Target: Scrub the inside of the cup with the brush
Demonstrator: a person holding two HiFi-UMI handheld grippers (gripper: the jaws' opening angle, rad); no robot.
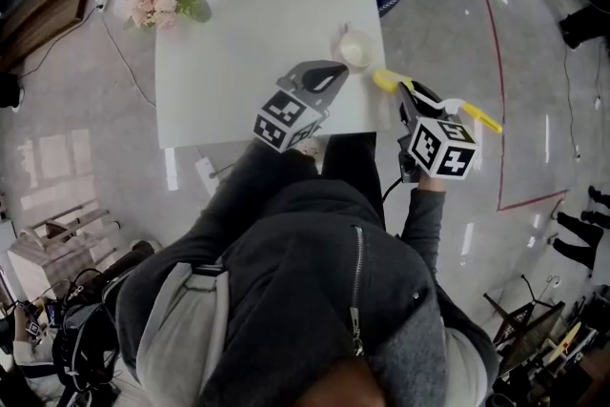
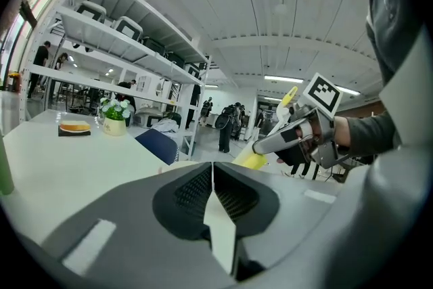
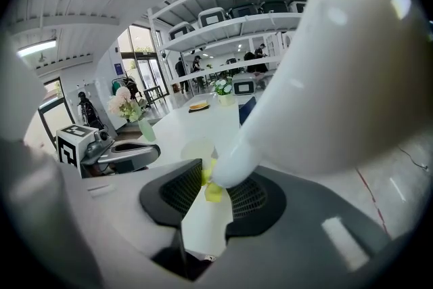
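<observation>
The left gripper (image 1: pixel 334 73), jaws together and empty, should steady the small cream cup (image 1: pixel 355 49) near the white counter (image 1: pixel 257 5) edge before the right gripper (image 1: pixel 408 95), jaws clamped on the yellow-and-white plastic brush (image 1: pixel 386 79), dips in.

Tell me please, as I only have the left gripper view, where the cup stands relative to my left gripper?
Observer: In the head view the cup stands on the white table near its right edge, just beyond the left gripper.
Operator: Is the brush in it?
Observer: No; the brush has its yellow end to the right of the cup, apart from it.
Operator: Is the brush gripped?
Observer: Yes; the right gripper view shows the right gripper with its fingers shut on the brush's handle.
</observation>
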